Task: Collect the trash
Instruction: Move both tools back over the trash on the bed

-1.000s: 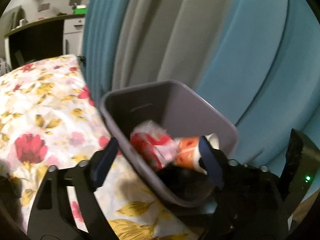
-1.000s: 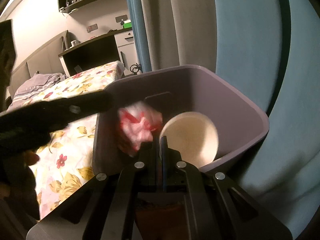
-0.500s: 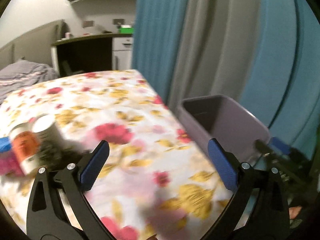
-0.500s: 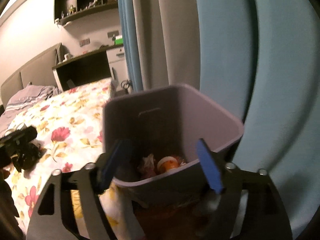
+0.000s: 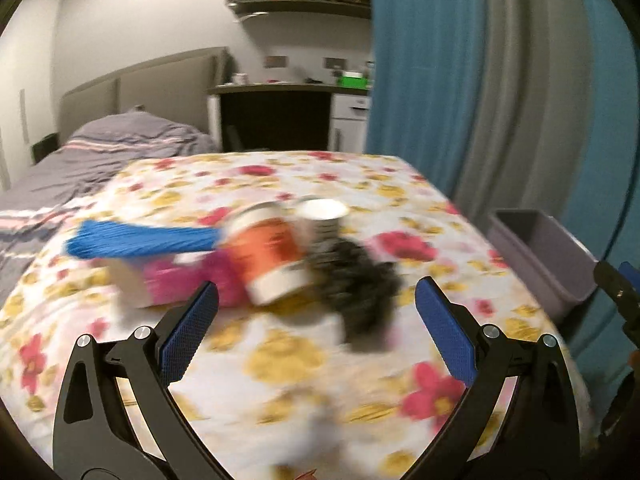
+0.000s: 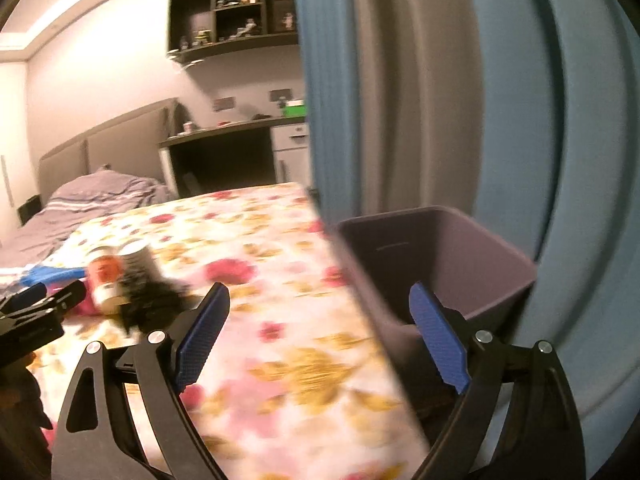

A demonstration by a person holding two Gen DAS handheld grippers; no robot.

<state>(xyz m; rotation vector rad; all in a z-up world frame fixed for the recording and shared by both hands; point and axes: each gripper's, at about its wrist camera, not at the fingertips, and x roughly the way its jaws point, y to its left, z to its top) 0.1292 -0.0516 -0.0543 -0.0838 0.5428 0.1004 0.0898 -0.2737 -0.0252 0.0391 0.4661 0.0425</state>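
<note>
Your left gripper [image 5: 316, 320] hangs wide and empty facing the orange-labelled cup [image 5: 272, 256] and trash heap on the floral bedspread [image 5: 280, 360]. Your right gripper [image 6: 320, 340], jaws opening with nothing between, sits by the grey bin [image 6: 460, 248]; next pickup likely needs the cup centred between the pads

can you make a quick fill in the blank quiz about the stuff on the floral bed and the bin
1. The orange-and-white paper cup lies on the ____ bedspread.
2. The purple plastic bin stands beside the bed, in front of the ____ curtain.
3. Nothing sits between the blue pads of the left gripper; it is ____.
4. The crumpled black wrapper is ____ the bin.

Missing words: floral; blue; open; outside
</note>
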